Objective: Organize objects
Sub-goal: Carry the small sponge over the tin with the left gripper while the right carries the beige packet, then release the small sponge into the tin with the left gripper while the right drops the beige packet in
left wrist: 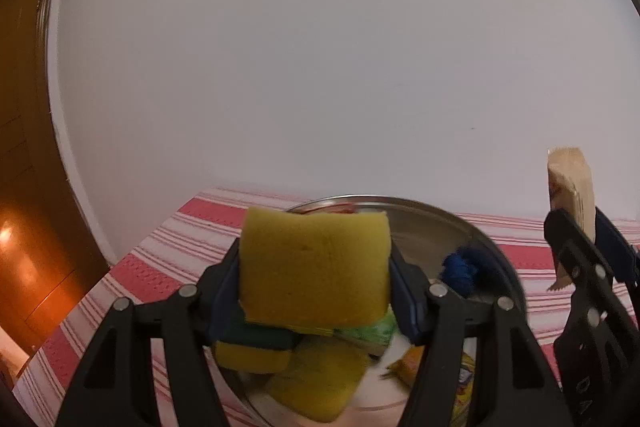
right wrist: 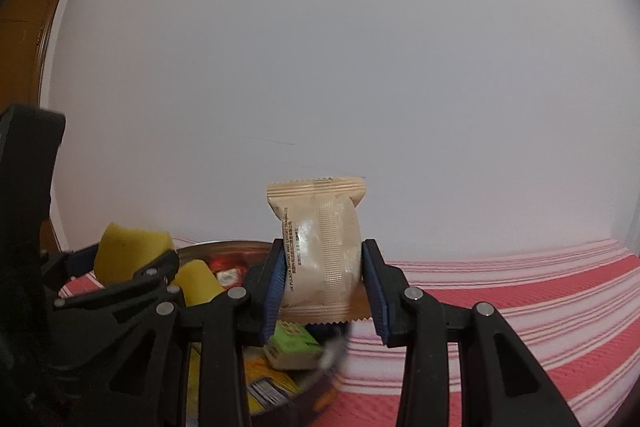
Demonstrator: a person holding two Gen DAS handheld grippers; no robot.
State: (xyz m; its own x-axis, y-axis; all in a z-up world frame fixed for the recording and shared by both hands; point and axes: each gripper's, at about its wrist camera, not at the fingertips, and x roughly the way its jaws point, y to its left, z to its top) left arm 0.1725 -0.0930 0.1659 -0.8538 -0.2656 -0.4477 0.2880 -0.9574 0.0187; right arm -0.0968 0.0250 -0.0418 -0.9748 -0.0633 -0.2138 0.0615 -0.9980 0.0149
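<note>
I hold a yellow sponge [left wrist: 314, 267] in my left tool [left wrist: 316, 283] and a snack packet [right wrist: 320, 251] in my right tool [right wrist: 324, 287], above the metal bowl [left wrist: 440, 223], where several things wait unsorted.

Looks like a home: red-and-white striped cloth [right wrist: 520, 291] over the tabletop at lower right, plain white wall [left wrist: 320, 67] behind, wooden door [left wrist: 24, 107] at far left.

Yellow sponge [left wrist: 314, 267], beige packet [right wrist: 320, 251], tablecloth [right wrist: 520, 291] — red-and-white stripes
</note>
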